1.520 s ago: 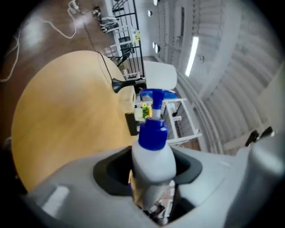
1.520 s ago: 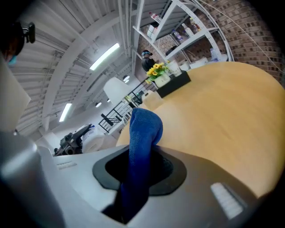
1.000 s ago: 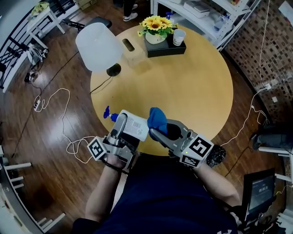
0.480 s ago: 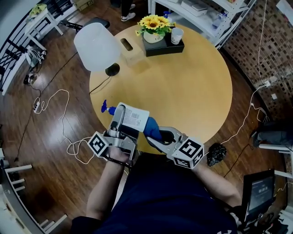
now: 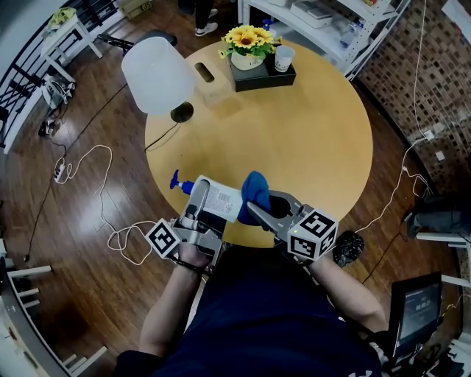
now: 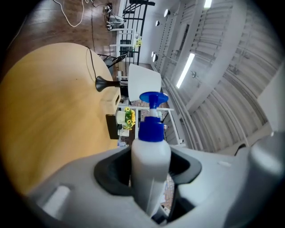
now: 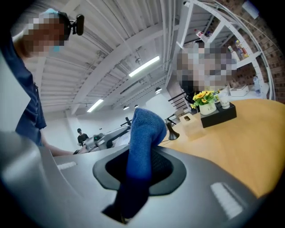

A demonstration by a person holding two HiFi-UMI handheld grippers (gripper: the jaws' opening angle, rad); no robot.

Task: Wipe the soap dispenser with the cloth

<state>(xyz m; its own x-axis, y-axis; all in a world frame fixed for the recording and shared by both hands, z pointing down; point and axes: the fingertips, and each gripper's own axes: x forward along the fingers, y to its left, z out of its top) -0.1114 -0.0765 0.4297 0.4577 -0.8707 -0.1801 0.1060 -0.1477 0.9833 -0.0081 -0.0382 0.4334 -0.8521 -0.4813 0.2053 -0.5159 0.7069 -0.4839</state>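
Wiping looks under way: left gripper [image 5: 197, 208] clamps the dispenser [image 5: 219, 199], right gripper [image 5: 259, 208] pinches the cloth [image 5: 255, 190] by its base; next, rub along its body.

A round wooden worktop [image 5: 316, 140] stands on a dark wooden floor [image 5: 73, 258], where white cables [image 5: 118, 234] lie. It carries a white lamp [image 5: 157, 75] and yellow flowers [image 5: 250, 35] on a black tray [image 5: 268, 77]. White shelves [image 5: 331, 22] and a brick wall [image 5: 412, 74] are behind.

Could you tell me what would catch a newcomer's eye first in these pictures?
The white soap dispenser with its blue pump, clamped in the left gripper above the round table, stands out first. Close beside it, the right gripper grips a blue cloth. A white lamp and sunflowers stand at the far side.
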